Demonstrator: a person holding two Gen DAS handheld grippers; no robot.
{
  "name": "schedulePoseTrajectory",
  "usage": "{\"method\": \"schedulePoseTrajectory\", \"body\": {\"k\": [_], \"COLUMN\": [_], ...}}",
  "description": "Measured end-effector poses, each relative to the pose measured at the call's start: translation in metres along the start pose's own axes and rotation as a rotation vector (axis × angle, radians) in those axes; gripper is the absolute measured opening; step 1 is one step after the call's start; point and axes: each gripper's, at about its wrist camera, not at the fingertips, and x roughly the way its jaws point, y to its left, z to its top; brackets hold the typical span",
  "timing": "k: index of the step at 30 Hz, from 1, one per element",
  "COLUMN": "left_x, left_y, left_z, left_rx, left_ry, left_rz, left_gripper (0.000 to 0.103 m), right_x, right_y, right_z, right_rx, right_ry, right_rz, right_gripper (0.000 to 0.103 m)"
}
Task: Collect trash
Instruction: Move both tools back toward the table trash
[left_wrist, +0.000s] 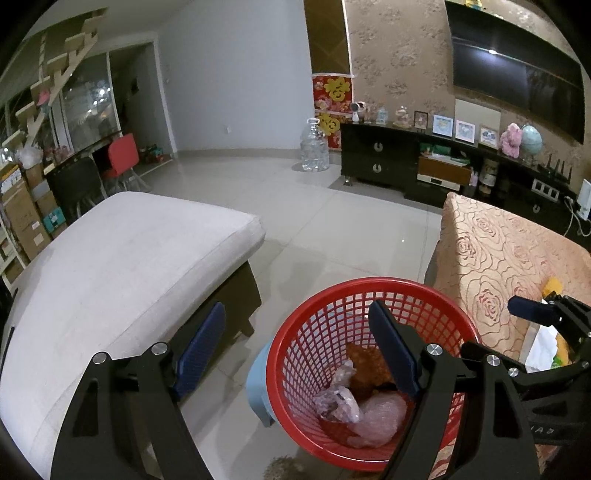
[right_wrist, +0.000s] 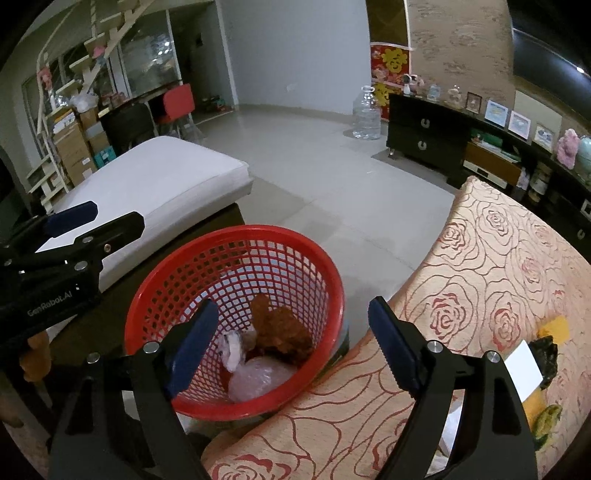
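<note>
A red mesh basket (left_wrist: 373, 284) (right_wrist: 236, 232) stands on the floor between a white-cushioned bench and a cloth-covered table. Inside it lie brown crumpled paper (left_wrist: 365, 365) (right_wrist: 280, 328) and a clear plastic bag (left_wrist: 373, 417) (right_wrist: 258, 380). My left gripper (left_wrist: 297, 343) hangs open and empty over the basket's left side. Above the basket's right rim my right gripper (right_wrist: 295, 332) is also open, with nothing between its pads. On the table lie a white card (right_wrist: 522, 369), a dark wrapper (right_wrist: 546, 358), a yellow slip (right_wrist: 554, 326) and a greenish scrap (right_wrist: 550, 417).
The rose-patterned tablecloth (left_wrist: 491, 266) (right_wrist: 480, 277) fills the right side. A white cushion bench (left_wrist: 129, 258) (right_wrist: 159, 181) lies at left. A blue stool (left_wrist: 258, 387) sits by the basket. Farther off stand a water jug (left_wrist: 314, 147) and a dark cabinet (left_wrist: 376, 158) on the tiled floor.
</note>
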Motion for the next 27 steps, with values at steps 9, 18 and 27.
{"method": "schedulePoseTrajectory", "body": {"k": [9,18,27], "left_x": [-0.006,-0.017,-0.027], "left_y": [-0.006,-0.030,-0.060], "left_z": [0.000,0.001,0.002], "left_rx": [0.006,0.054,0.088], "left_ry": [-0.012,-0.044,-0.069], "left_rz": [-0.023,-0.074,-0.134], "left_gripper": [0.077,0.077,0.077], "right_x": [-0.018,-0.063,-0.107], "right_y": [-0.019,-0.074,-0.129], "right_z": [-0.005,-0.012,-0.048], "right_rx": [0.030,0.134,0.268], "right_ry": [-0.024,-0.082,-0.115], "right_rz": [-0.052,-0.159,-0.263], "right_gripper": [0.080,0.081,0.081]}}
